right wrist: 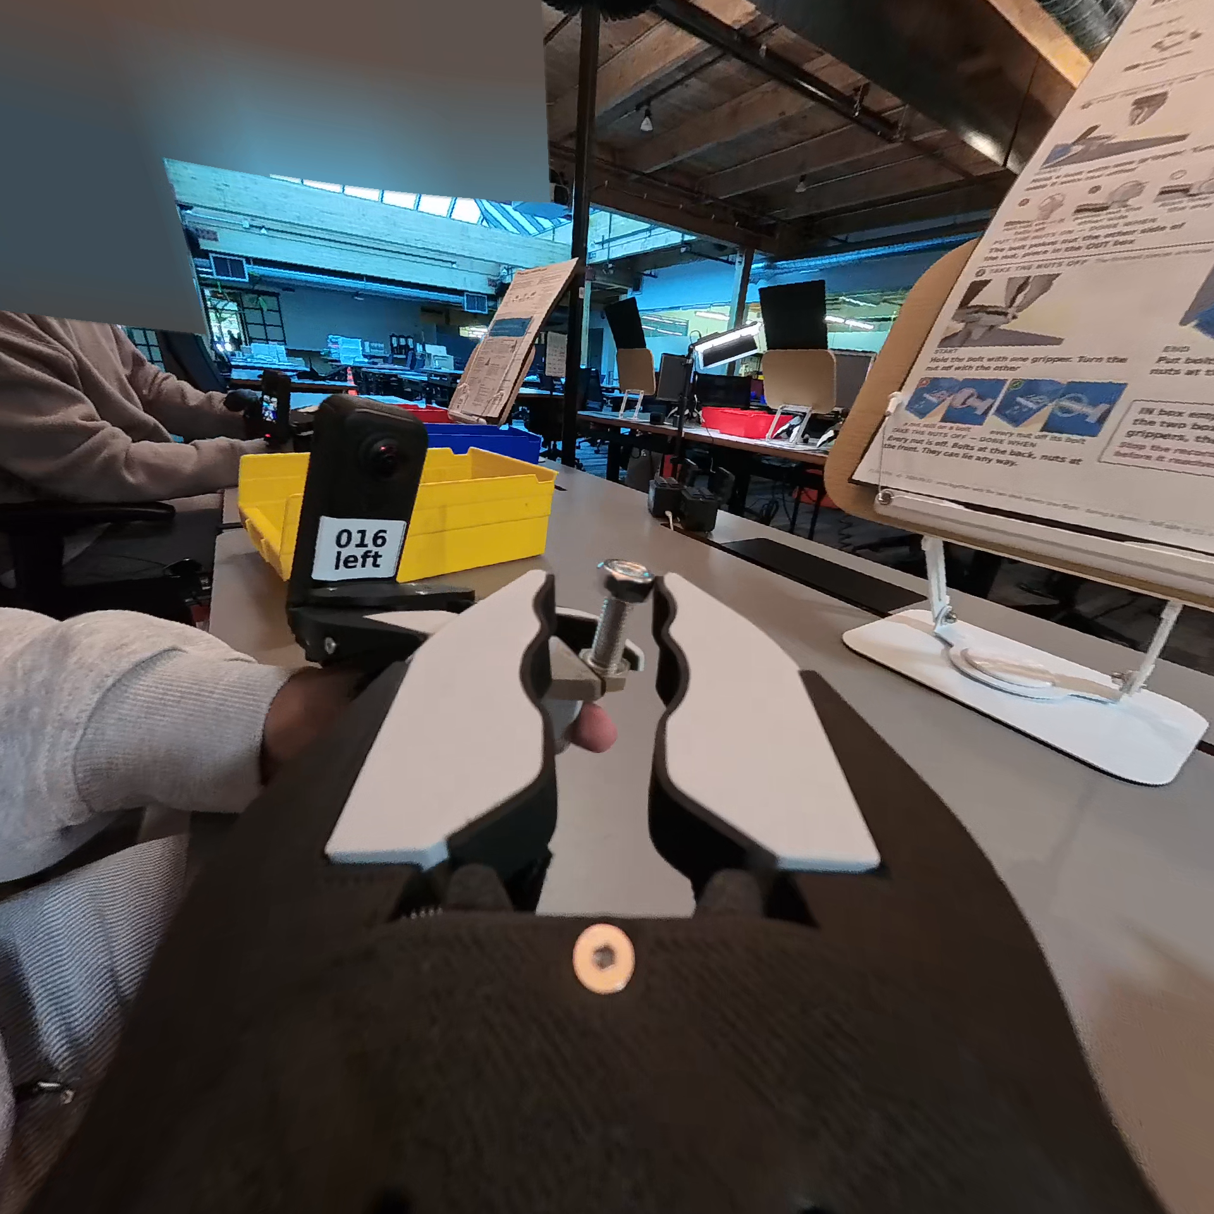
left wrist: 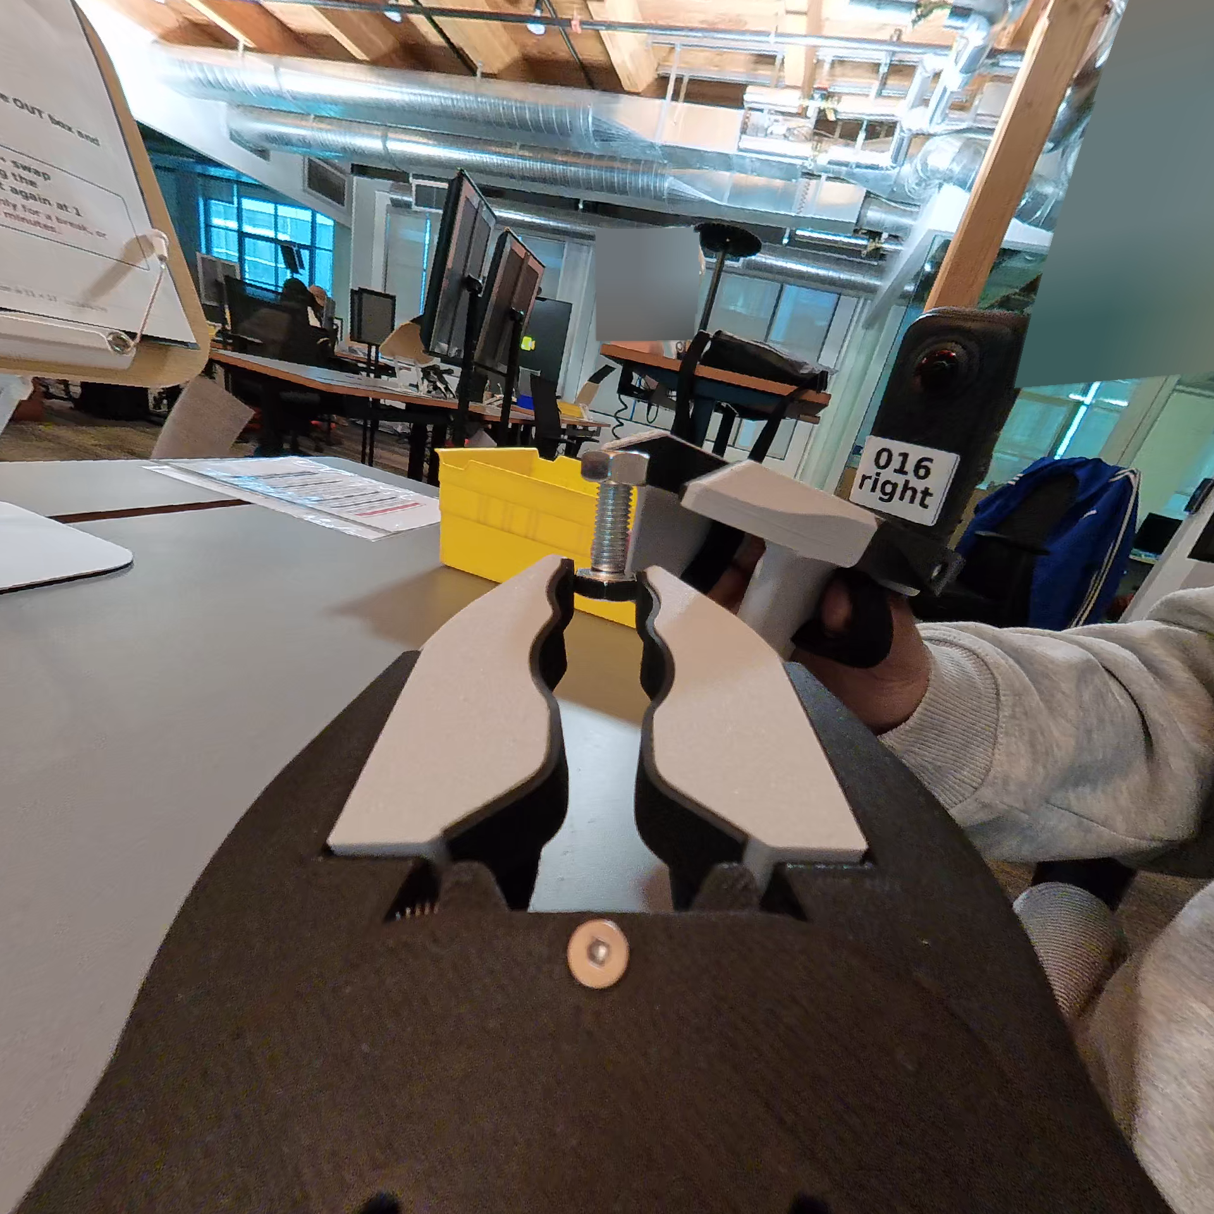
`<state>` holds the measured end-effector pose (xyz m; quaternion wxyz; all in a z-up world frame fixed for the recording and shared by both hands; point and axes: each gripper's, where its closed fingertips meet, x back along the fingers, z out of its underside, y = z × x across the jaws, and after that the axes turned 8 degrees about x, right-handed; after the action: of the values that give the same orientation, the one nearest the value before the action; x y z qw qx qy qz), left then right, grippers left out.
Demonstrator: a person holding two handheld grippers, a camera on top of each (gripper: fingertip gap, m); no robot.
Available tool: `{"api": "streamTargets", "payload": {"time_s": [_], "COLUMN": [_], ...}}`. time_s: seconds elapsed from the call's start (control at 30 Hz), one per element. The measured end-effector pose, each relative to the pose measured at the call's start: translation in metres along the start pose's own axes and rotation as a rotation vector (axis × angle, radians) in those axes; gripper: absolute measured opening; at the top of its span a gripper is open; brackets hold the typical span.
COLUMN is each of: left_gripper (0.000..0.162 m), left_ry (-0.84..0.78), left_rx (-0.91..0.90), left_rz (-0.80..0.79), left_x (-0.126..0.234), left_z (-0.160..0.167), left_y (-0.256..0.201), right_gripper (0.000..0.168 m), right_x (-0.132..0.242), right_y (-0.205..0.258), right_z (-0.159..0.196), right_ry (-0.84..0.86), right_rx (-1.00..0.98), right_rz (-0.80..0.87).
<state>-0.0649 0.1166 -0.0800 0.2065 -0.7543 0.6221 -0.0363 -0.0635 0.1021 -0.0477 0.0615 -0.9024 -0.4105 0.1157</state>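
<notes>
A silver bolt [left wrist: 609,525] stands upright above the grey table [left wrist: 197,690], head on top. My left gripper [left wrist: 606,577] is shut on the dark nut [left wrist: 604,586] at the bolt's lower end. In the right wrist view the bolt [right wrist: 611,630] rises from the nut [right wrist: 607,670], which the left gripper's fingertips [right wrist: 568,686] pinch. My right gripper [right wrist: 604,581] straddles the bolt head [right wrist: 627,570]. Its jaws stand wider than the head, which sits close to the right finger with a gap on the left. The right gripper's grey finger [left wrist: 775,512] shows beside the bolt head [left wrist: 614,466].
A yellow bin [left wrist: 512,519] stands on the table just behind the bolt and also shows in the right wrist view [right wrist: 473,506]. A document stand on a white base [right wrist: 1025,696] is to the right. A laminated sheet [left wrist: 295,493] lies at the back. A person [right wrist: 79,407] sits beyond. The tips of both grippers are at nearly the same place.
</notes>
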Motion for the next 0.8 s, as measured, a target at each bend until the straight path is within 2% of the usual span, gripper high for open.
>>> {"api": "streamTargets", "payload": {"time_s": [0.1, 0.17, 0.3, 0.4, 0.63, 0.8], "left_gripper": [0.019, 0.019, 0.019, 0.019, 0.019, 0.019], "left_ry": [-0.009, -0.008, 0.0, 0.001, -0.014, -0.01], "left_rx": [0.008, 0.004, 0.0, 0.001, 0.005, 0.006], "left_rz": [-0.009, -0.011, 0.002, 0.004, -0.013, 0.005], "left_x": [0.001, 0.001, 0.0, 0.0, 0.001, 0.0], "left_z": [-0.002, -0.002, 0.0, 0.0, -0.003, -0.002], "left_y": [0.002, 0.002, -0.001, -0.001, 0.002, -0.002], "right_gripper": [0.017, 0.016, 0.03, 0.038, 0.025, 0.04], "right_x": [0.003, 0.004, 0.004, 0.0, 0.002, 0.0], "right_y": [0.001, 0.0, -0.007, -0.003, 0.005, -0.001], "right_z": [-0.004, -0.006, -0.008, -0.002, -0.008, -0.004], "right_ry": [-0.015, -0.019, -0.04, -0.014, -0.027, -0.013], "right_rx": [-0.008, -0.015, 0.027, 0.012, 0.077, 0.048], "right_rz": [-0.016, -0.008, 0.045, 0.024, 0.008, 0.028]}}
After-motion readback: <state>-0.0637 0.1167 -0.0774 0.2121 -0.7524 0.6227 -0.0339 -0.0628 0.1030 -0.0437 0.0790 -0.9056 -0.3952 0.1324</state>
